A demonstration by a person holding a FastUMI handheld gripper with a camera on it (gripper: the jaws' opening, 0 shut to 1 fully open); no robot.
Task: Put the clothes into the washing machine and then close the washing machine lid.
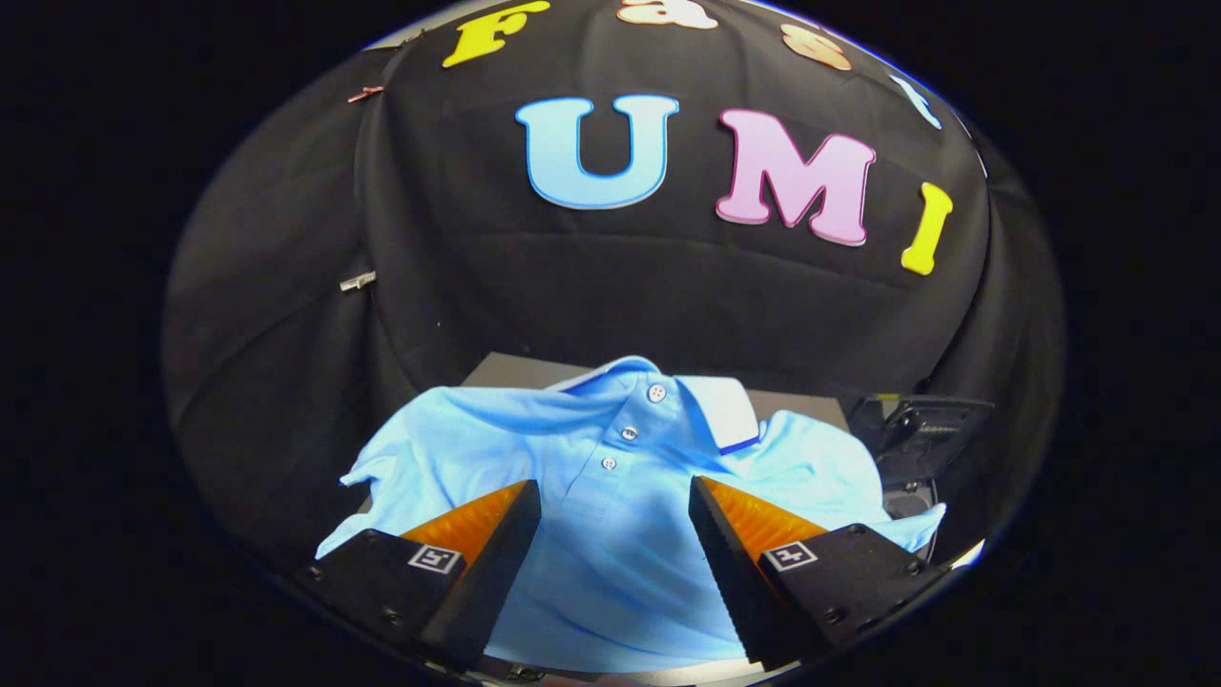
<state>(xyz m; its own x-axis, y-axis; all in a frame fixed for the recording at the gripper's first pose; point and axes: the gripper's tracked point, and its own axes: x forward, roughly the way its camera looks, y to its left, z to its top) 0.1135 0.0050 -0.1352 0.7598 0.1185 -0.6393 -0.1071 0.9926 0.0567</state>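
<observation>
First step, the pickup: the tool (615, 515) hangs wide and empty over the light-blue polo shirt (610, 534) spread on the tabletop (515, 370), collar at twelve o'clock; next it likely must descend and pinch the cloth.

Your tongs (615, 506) cover both lower flanks of the shirt (610, 534); its hem runs off frame bottom. The dark object (920, 429) at right stays unidentifiable.
</observation>
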